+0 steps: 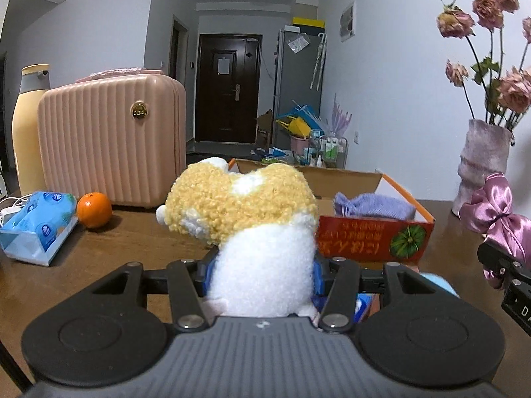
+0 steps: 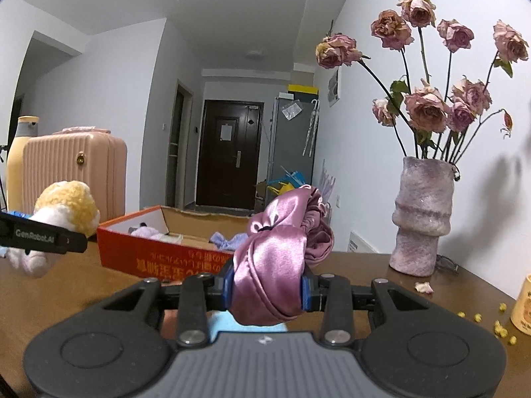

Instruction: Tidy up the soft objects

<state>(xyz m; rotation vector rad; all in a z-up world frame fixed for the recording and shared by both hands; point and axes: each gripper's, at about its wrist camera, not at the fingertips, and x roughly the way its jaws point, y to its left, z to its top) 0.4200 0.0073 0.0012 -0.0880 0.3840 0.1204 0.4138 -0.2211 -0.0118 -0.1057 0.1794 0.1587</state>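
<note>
My left gripper (image 1: 264, 273) is shut on a plush toy (image 1: 245, 219) with a curly yellow head and white body, held above the brown table. My right gripper (image 2: 267, 287) is shut on a pink satin headband (image 2: 278, 248) with a knotted bow; that headband (image 1: 497, 219) also shows at the right edge of the left wrist view. Ahead stands an open orange cardboard box (image 1: 375, 238), and in the right wrist view the box (image 2: 159, 258) holds a lilac cloth item (image 2: 229, 240) and a pale plush piece (image 2: 146, 232). The plush toy (image 2: 63, 212) hangs left of the box.
A pink ribbed case (image 1: 109, 146) and a yellow bottle (image 1: 28, 126) stand at the back left, with an orange (image 1: 94, 210) and a blue tissue pack (image 1: 36, 229) in front. A fuzzy vase (image 2: 421, 219) of dried roses stands right; yellow crumbs and a cup (image 2: 522, 305) lie beside it.
</note>
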